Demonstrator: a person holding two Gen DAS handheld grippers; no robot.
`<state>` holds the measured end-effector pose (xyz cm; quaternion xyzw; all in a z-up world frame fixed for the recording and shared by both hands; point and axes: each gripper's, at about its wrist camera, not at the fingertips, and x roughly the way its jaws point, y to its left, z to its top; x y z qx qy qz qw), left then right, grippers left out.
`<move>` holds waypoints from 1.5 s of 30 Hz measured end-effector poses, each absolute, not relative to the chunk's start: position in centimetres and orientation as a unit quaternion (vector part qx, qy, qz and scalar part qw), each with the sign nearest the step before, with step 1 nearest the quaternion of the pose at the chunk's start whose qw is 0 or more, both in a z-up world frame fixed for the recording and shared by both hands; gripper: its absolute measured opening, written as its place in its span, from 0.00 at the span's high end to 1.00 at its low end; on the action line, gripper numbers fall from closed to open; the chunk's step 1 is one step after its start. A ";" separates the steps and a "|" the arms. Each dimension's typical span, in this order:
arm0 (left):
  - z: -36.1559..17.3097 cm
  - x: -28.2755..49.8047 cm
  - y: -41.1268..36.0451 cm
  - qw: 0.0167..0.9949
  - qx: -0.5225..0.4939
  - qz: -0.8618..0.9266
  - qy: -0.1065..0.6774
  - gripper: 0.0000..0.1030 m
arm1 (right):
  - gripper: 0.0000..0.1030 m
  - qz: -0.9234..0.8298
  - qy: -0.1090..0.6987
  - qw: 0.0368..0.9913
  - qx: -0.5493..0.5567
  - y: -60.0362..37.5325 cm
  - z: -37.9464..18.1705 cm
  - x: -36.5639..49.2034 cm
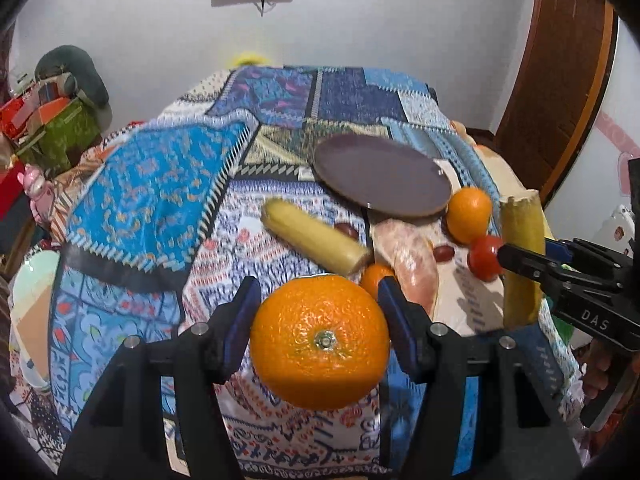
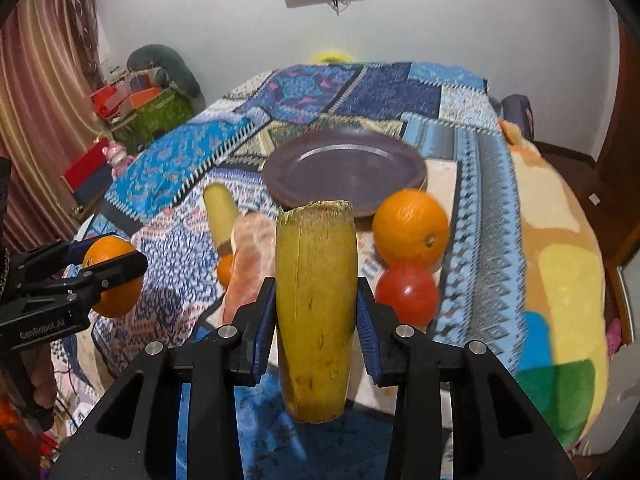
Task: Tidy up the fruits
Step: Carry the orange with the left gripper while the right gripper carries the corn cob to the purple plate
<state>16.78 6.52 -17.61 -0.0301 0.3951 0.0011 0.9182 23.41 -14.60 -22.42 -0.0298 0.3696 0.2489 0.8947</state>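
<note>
My left gripper (image 1: 318, 304) is shut on a large orange (image 1: 320, 342) and holds it above the patterned cloth; it also shows in the right wrist view (image 2: 110, 276). My right gripper (image 2: 316, 316) is shut on a cut yellow banana piece (image 2: 316, 308), held upright; it also shows in the left wrist view (image 1: 520, 260). A dark brown plate (image 2: 344, 168) lies empty on the cloth behind the fruit. Near it lie another banana piece (image 1: 316, 242), an orange (image 2: 412, 228), a red tomato (image 2: 408, 292), a pinkish peeled fruit (image 1: 412, 264) and a small orange (image 1: 374, 278).
The surface is a bed with a blue patchwork cloth (image 1: 160, 188). A plush cushion (image 2: 560, 280) lies at the right. Boxes and clutter (image 1: 52, 120) stand at the left by the wall. Two dark grapes (image 1: 444, 253) lie between the fruits.
</note>
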 end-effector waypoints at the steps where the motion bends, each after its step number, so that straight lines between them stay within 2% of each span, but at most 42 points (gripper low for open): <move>1: -17.3 17.0 6.5 0.920 -0.029 0.002 0.391 0.41 | 0.67 0.247 0.365 0.897 -0.029 -14.8 -22.1 23.5; 24: -12.5 23.6 5.8 0.946 -0.017 -0.001 0.322 0.41 | 0.67 0.222 0.299 0.927 -0.033 -15.7 -17.8 28.4; 34: -13.7 28.2 4.8 0.944 -0.017 -0.007 0.328 0.41 | 0.67 0.219 0.304 0.926 -0.041 -14.9 -18.3 32.1; 45: -17.5 33.6 4.9 0.932 -0.010 0.000 0.362 0.41 | 0.67 0.221 0.337 0.913 -0.063 -13.7 -20.4 36.8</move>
